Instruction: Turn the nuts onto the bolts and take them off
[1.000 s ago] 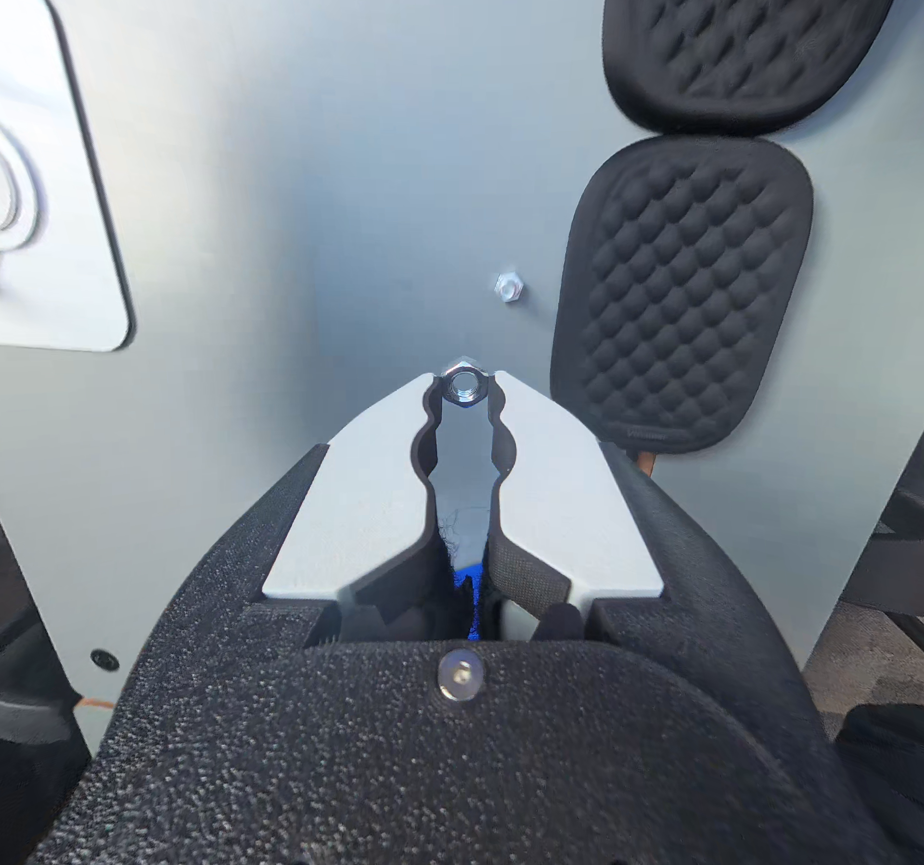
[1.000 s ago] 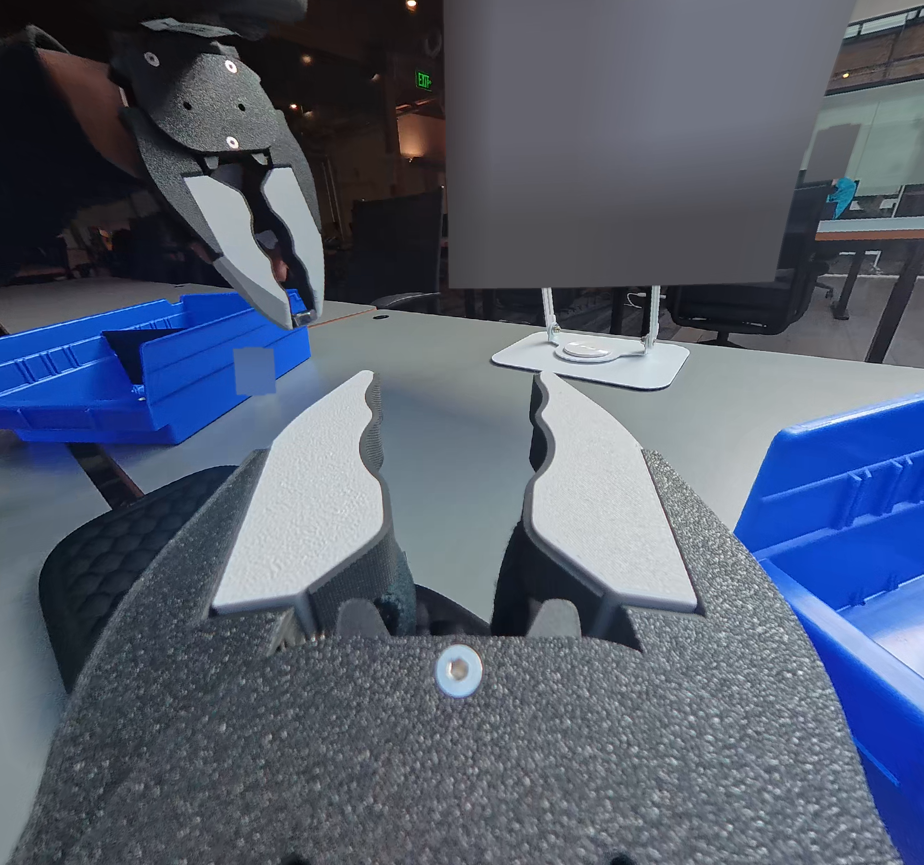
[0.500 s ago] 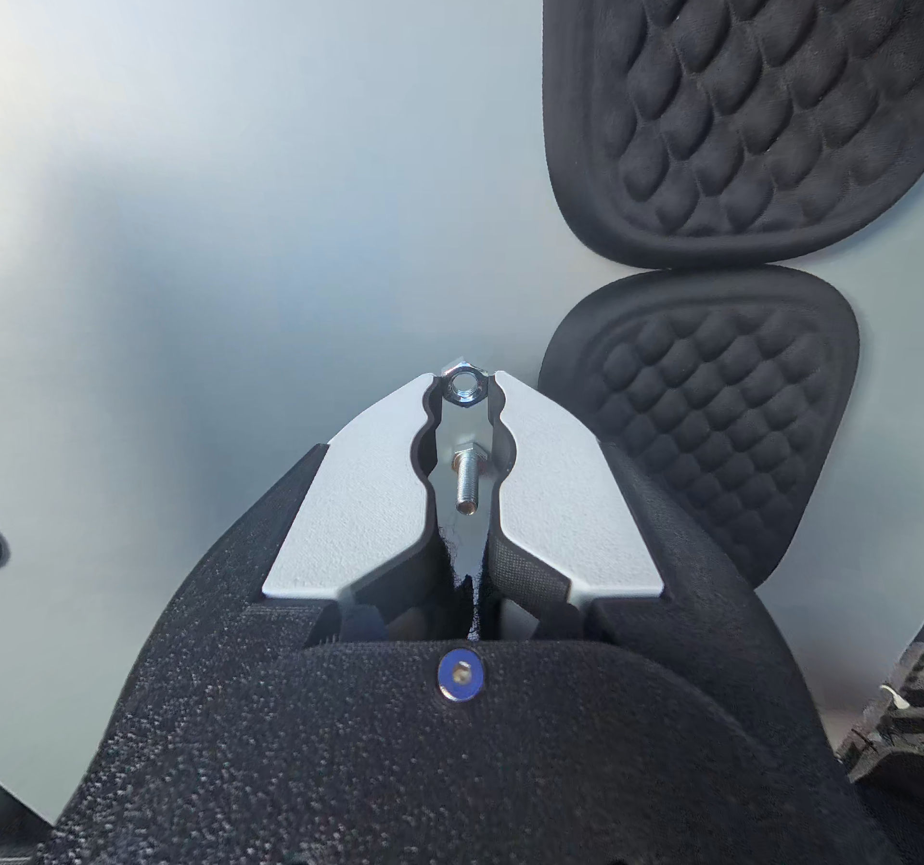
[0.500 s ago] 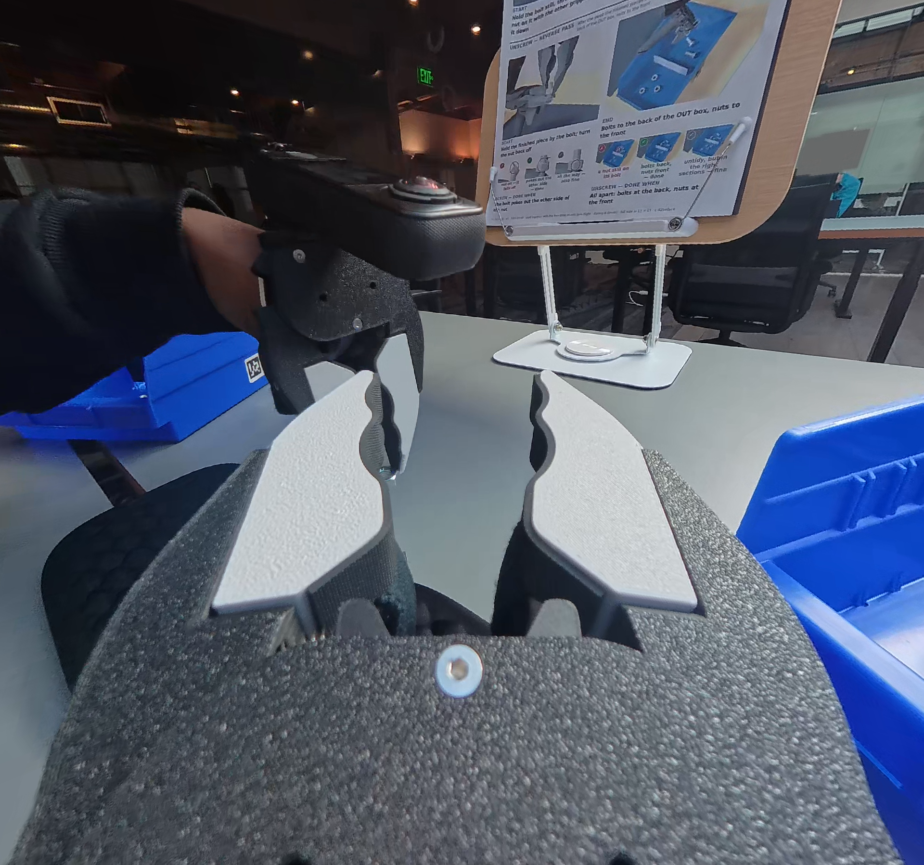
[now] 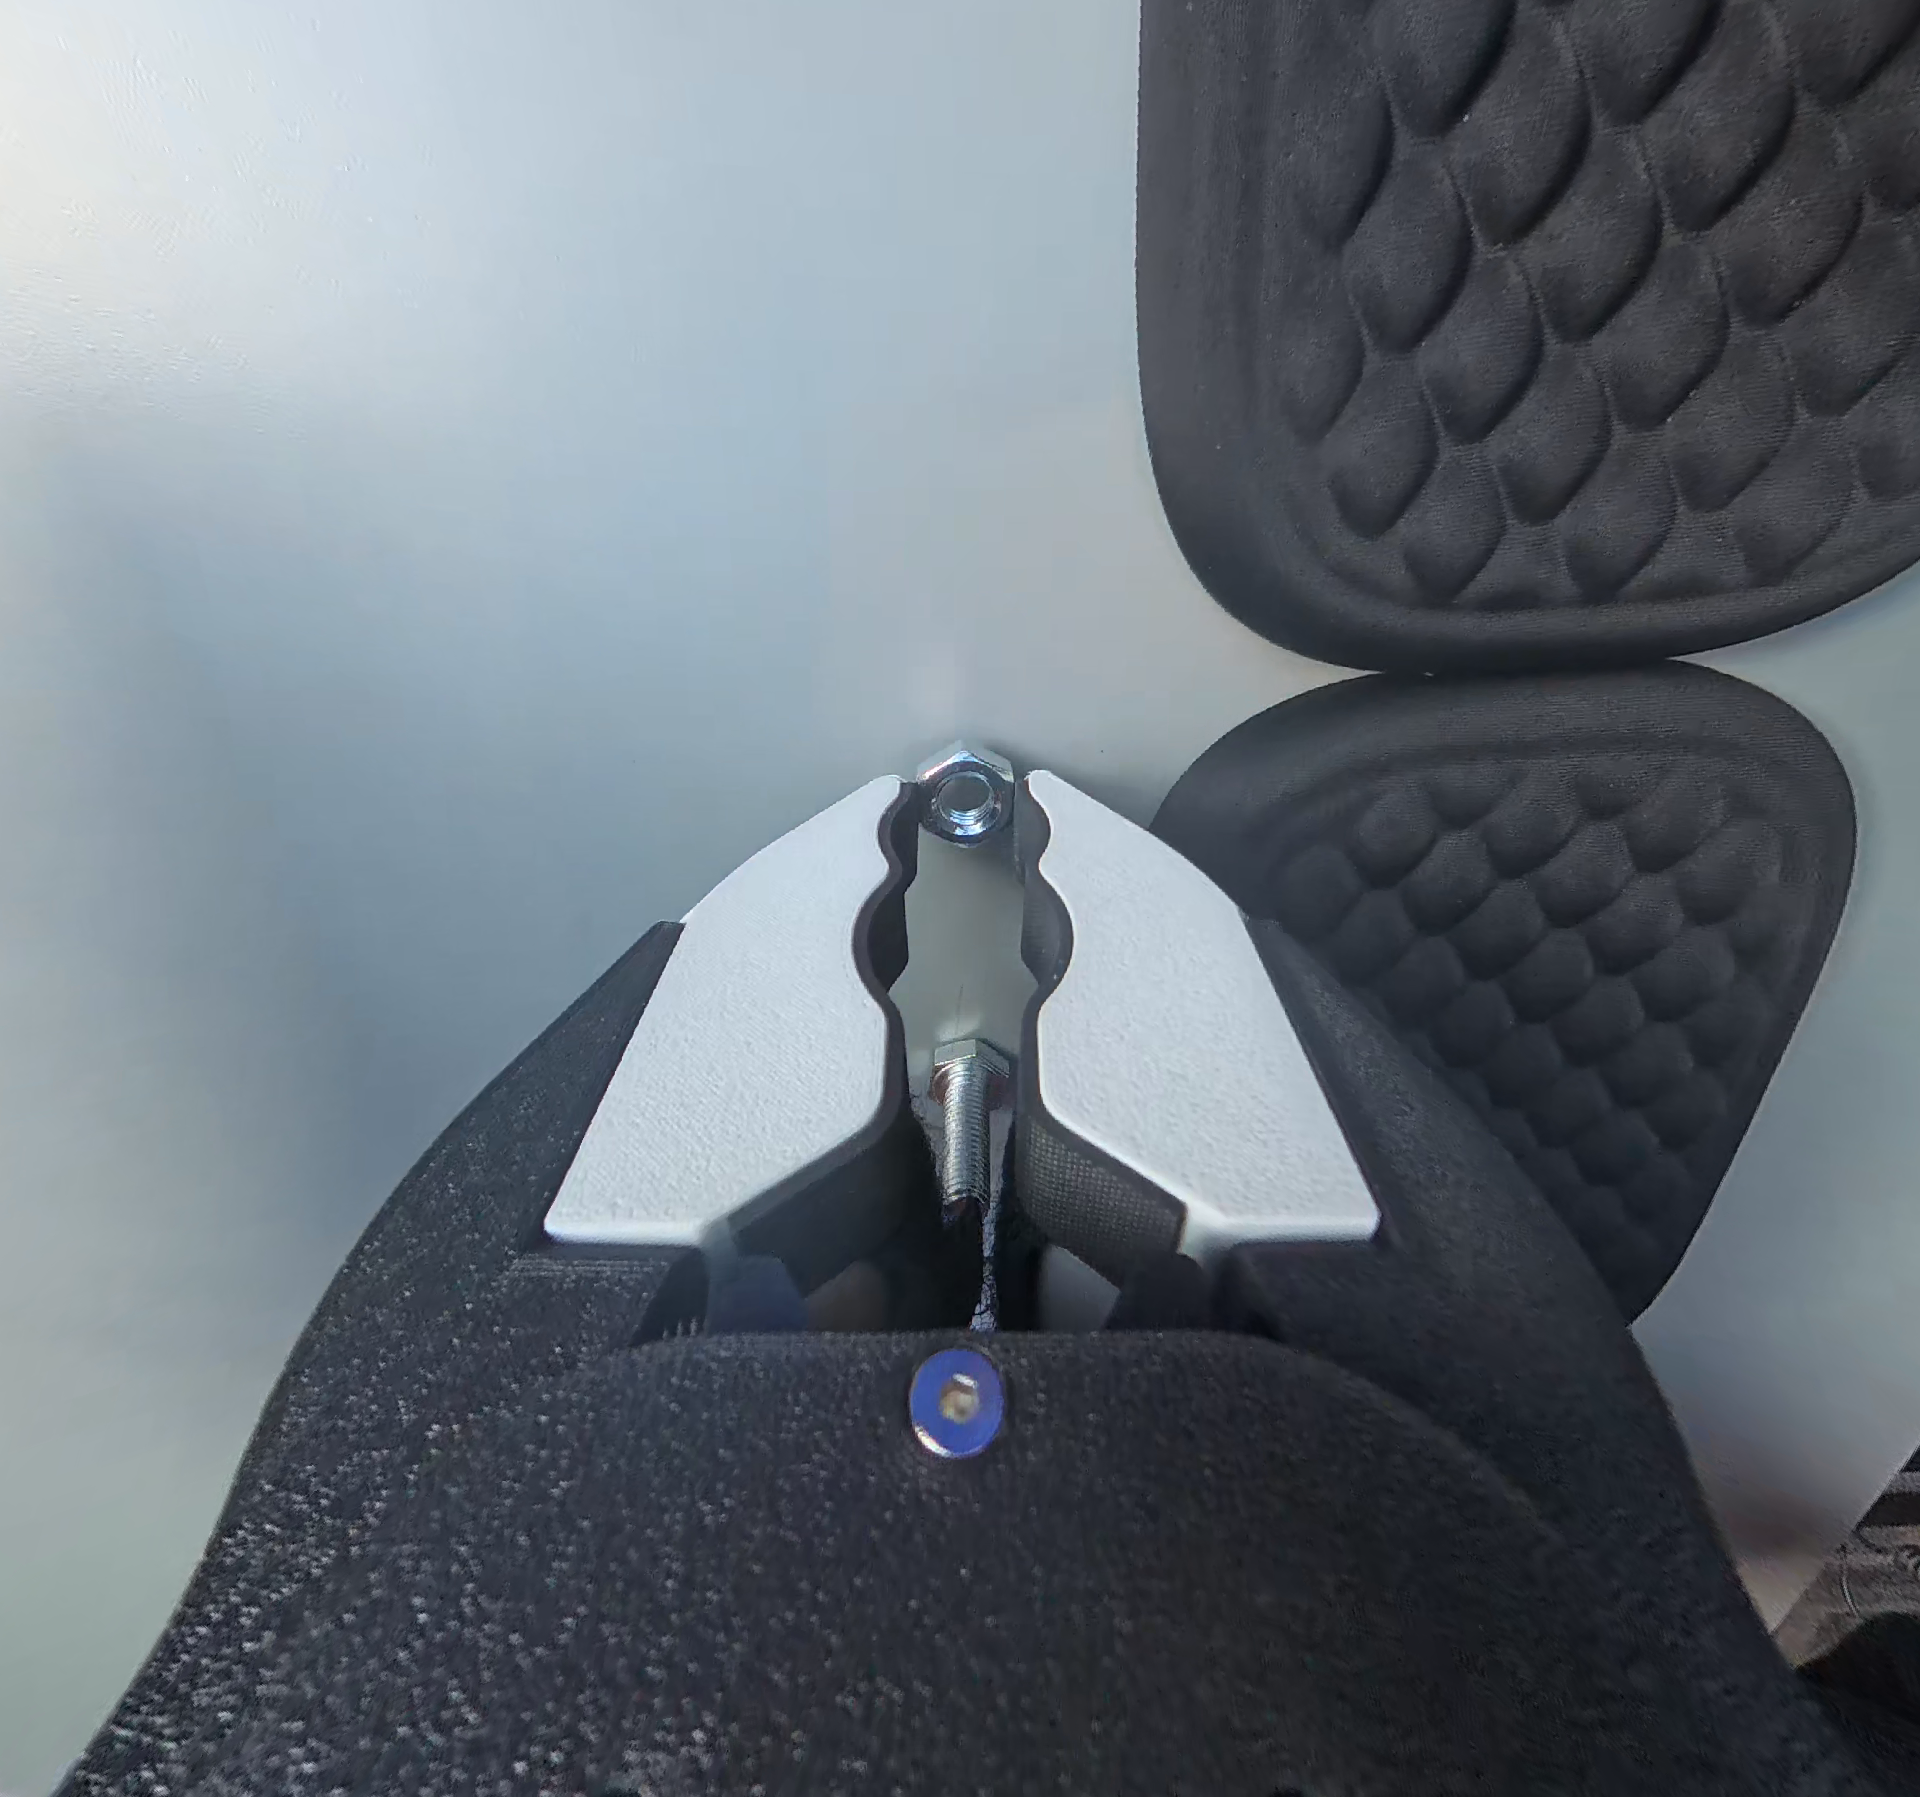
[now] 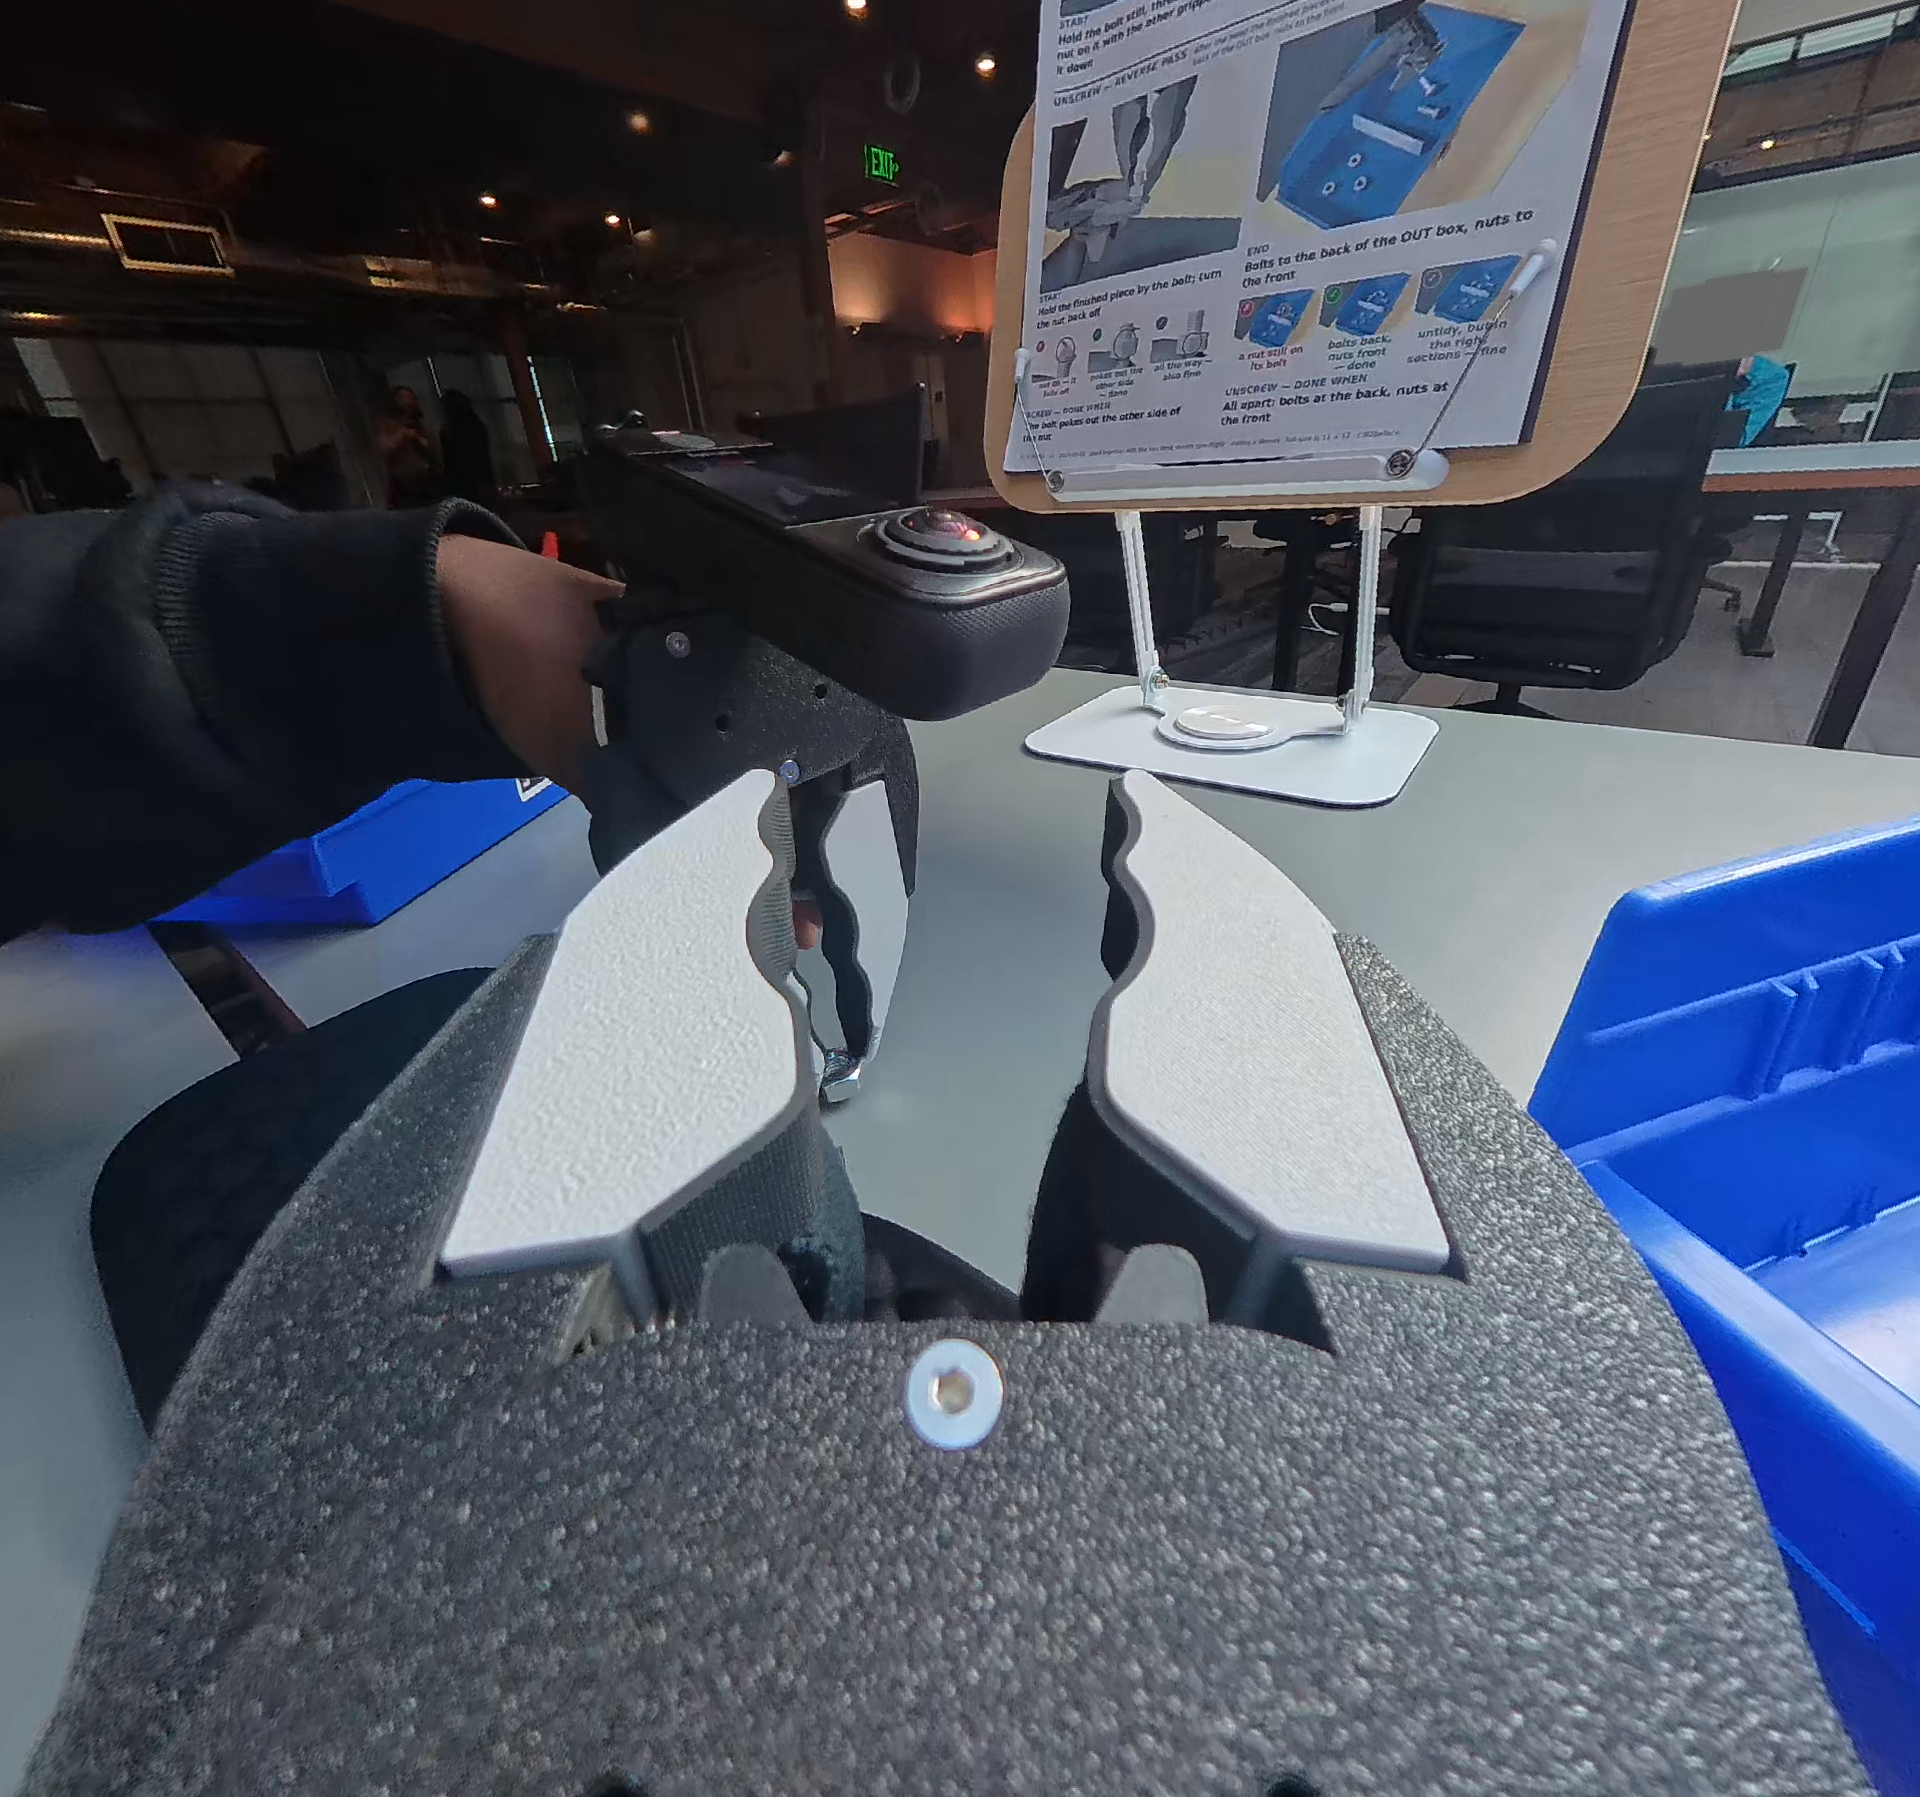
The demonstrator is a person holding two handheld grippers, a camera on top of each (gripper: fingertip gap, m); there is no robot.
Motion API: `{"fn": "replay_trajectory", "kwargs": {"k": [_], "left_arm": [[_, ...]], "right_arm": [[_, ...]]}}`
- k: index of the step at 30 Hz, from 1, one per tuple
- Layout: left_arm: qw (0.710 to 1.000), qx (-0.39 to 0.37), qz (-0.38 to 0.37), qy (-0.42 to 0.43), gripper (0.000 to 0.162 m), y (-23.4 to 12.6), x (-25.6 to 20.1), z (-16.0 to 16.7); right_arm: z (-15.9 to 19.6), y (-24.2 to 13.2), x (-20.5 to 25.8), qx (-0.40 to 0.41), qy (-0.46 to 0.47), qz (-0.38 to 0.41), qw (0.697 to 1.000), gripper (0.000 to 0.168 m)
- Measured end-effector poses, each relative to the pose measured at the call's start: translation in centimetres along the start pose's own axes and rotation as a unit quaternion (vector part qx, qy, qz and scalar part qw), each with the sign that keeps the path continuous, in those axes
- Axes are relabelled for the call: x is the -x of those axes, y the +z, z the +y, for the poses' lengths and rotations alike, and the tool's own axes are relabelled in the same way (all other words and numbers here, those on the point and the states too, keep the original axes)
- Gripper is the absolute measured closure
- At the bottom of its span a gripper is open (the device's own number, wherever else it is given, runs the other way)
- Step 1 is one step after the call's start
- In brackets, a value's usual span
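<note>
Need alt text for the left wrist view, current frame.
The left gripper pinches a silver hex nut at its fingertips, close over a grey tabletop. A silver threaded bolt stands on its head beneath the gripper, beside two black quilted pads.

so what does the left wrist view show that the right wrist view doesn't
Only the left wrist view shows the bolt lying on the table between the left claw's fingers, and the nut's open hole.

Only the right wrist view shows the right claw open and empty, the blue bin, the instruction stand, and the person's hand.

Both show the left claw shut on the nut just above the grey table, and a black quilted pad.
</note>
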State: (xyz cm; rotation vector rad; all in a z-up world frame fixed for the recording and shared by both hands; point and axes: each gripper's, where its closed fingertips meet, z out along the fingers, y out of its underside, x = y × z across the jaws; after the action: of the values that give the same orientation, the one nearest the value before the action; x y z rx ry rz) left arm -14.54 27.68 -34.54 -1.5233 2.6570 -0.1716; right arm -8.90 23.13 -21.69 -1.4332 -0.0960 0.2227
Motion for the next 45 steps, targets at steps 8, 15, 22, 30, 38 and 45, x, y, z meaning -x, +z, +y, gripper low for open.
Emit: {"fn": "replay_trajectory", "kwargs": {"k": [8, 15, 22, 30, 38, 45], "left_arm": [[1.0, -0.018, 0.004, -0.012, 0.131, -0.1, 0.0, 0.1], [0.981, -0.177, -0.036, -0.067, 0.105, -4.0, 0.6, -1.3], [0.848, -0.475, -0.18, -0.15, 0.069, -12.5, 2.4, -1.0], [0.726, -0.625, -0.236, -0.162, 0.061, -15.8, -0.1, 2.6], [0.692, -0.671, -0.214, -0.16, 0.059, -14.4, -2.0, 4.7], [0.679, -0.692, -0.192, -0.155, 0.06, -13.9, -2.5, 5.1]], "right_arm": [[0.0, 0.0, 0.0, 0.0, 0.0, 0.0, 1.0, 0.111], [-0.1, -0.1, -0.1, -0.004, 0.004, 0.001, 1.0, 0.111], [0.1, 0.0, -0.1, 0.0, 0.002, 0.001, 1.0, 0.112], [0.4, 0.4, 0.4, 0.017, -0.007, -0.01, 1.0, 0.112], [1.5, 3.5, 3.8, 0.101, -0.032, -0.115, 0.988, 0.109], [8.1, 7.2, 7.3, 0.28, -0.144, -0.253, 0.915, 0.117]]}}
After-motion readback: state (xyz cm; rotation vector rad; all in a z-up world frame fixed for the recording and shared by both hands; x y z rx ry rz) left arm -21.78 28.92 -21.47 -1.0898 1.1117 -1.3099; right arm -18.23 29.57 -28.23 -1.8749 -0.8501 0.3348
